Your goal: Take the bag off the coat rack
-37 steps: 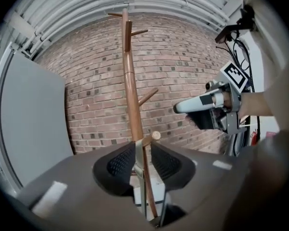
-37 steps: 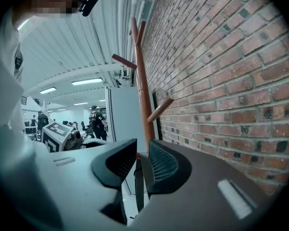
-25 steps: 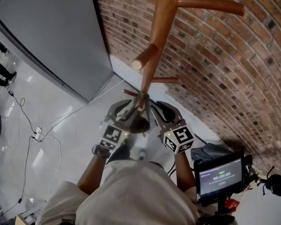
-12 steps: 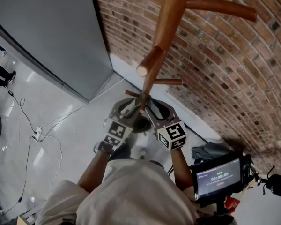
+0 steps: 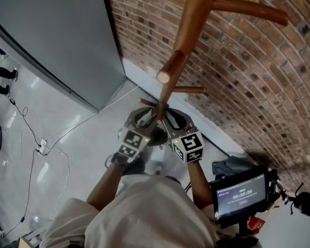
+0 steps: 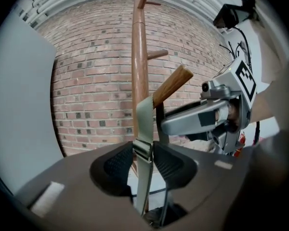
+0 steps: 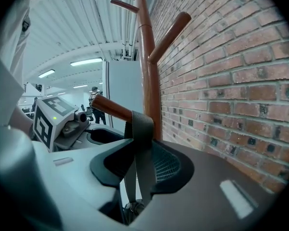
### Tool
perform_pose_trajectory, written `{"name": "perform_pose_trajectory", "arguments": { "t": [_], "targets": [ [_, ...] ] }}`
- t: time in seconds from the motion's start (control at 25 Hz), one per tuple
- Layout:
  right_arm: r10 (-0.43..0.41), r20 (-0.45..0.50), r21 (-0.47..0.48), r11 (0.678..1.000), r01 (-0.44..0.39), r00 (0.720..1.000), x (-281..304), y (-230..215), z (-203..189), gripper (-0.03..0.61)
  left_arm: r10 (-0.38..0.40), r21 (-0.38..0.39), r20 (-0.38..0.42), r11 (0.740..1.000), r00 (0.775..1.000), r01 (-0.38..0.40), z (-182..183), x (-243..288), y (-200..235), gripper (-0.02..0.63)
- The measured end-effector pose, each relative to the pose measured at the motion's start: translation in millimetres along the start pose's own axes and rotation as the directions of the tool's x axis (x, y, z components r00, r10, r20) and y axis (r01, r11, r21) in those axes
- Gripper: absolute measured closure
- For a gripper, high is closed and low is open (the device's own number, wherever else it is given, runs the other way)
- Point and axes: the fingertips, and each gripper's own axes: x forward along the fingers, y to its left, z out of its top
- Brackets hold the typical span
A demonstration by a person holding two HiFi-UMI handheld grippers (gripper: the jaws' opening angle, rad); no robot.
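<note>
coat rack (image 5: 192, 19): wooden post right up against the brick wall (image 5: 248, 76), pegs sticking out at different heights
bag (image 5: 156, 137): not off yet, it hangs from the low peg (image 6: 172, 85) by its strap (image 6: 144, 121). The body is just a dark lump under the grippers in the head view, mostly hidden
strap: looped over that peg, runs straight down between both sets of fingers
left gripper (image 6: 144, 159): fingers closed in on the strap, pinching it right at the metal buckle
right gripper (image 7: 139, 166): sits just beside the left one. Its fingers have just been closing, with the doubled strap between them, and the pads look snug against it
monitor (image 5: 241, 194): small screen on a stand, off to the person's right
</note>
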Motion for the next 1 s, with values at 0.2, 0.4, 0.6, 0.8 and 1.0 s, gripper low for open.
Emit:
{"name": "perform_pose_trajectory", "arguments": {
  "t": [0.2,0.4,0.6,0.8,1.0],
  "targets": [
    [0.000,-0.009,-0.008,1.000,0.000,1.000,1.6,2.6,0.2,0.497,-0.002,-0.021,0.005,1.000,1.000,0.002,0.2,-1.9,0.5,0.543],
    [0.005,-0.018,-0.016,1.000,-0.005,1.000,-1.1,3.4,0.1,0.517,-0.019,-0.028,0.010,0.999,1.000,0.019,-0.4,-4.8,-1.0,0.566],
    [0.015,-0.016,0.033,0.999,-0.015,1.000,-4.2,2.5,0.7,0.529,-0.032,-0.052,0.020,0.998,0.999,0.033,-0.8,-7.4,-0.6,0.569],
    [0.011,0.003,0.084,0.996,-0.011,1.000,-10.2,0.1,4.9,0.535,-0.030,-0.077,0.027,0.997,0.999,0.032,0.4,-13.3,1.8,0.569],
    [0.010,0.025,0.092,0.996,-0.012,1.000,-17.6,3.3,12.1,0.537,-0.018,-0.095,0.044,0.995,0.999,0.022,5.5,-22.8,2.7,0.569]
  ]
}}
